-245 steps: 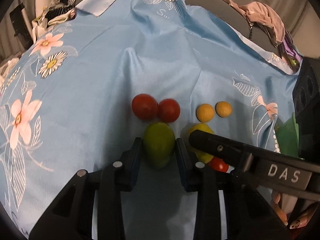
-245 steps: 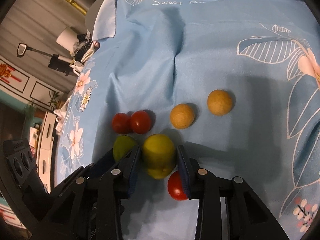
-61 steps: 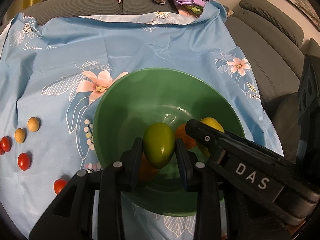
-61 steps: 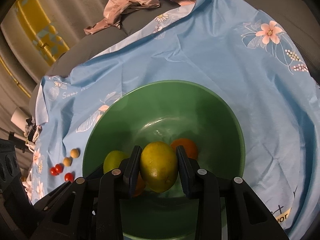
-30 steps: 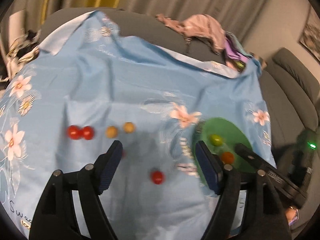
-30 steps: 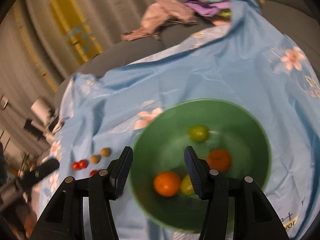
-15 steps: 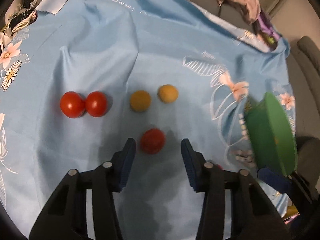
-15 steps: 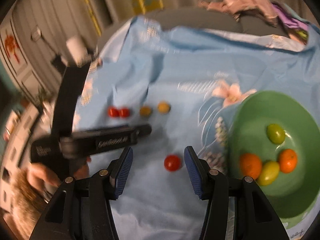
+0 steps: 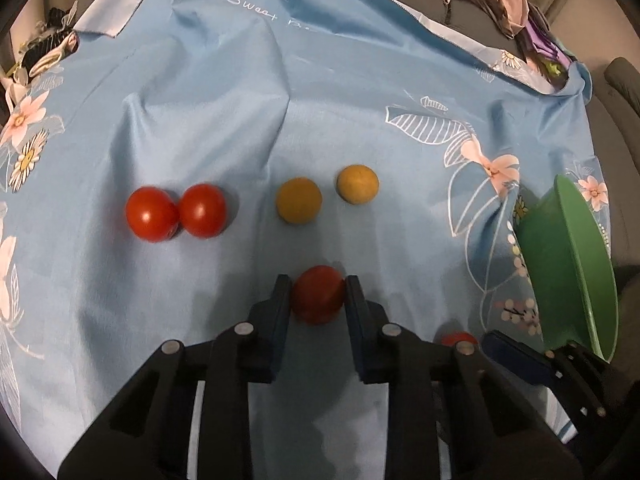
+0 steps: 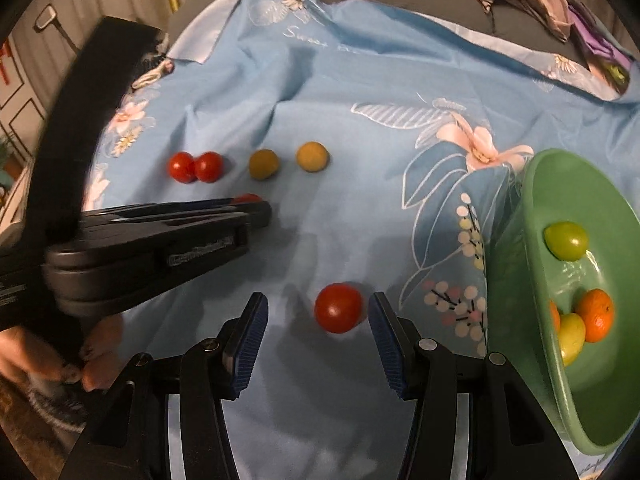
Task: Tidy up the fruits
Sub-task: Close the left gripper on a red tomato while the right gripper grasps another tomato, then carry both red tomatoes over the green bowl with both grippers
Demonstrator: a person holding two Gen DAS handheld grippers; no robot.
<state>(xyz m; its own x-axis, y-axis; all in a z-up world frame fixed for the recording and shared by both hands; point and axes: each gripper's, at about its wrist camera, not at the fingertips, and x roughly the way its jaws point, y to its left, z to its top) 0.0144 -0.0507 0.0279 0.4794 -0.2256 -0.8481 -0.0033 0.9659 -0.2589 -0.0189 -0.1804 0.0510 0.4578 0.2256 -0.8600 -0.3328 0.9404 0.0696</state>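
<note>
While the left hand-held gripper apparently clamped one tomato, the right hand-held gripper straddled another tomato, jaws wide, both bound for the green bowl.

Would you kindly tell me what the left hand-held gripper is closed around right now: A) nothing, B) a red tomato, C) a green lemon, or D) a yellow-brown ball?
B: in the left wrist view, the left hand-held gripper has its jaws pressed against both sides of a red tomato on the blue cloth.

Blue floral cloth carries tomatoes, yellow fruits, green bowl.
</note>
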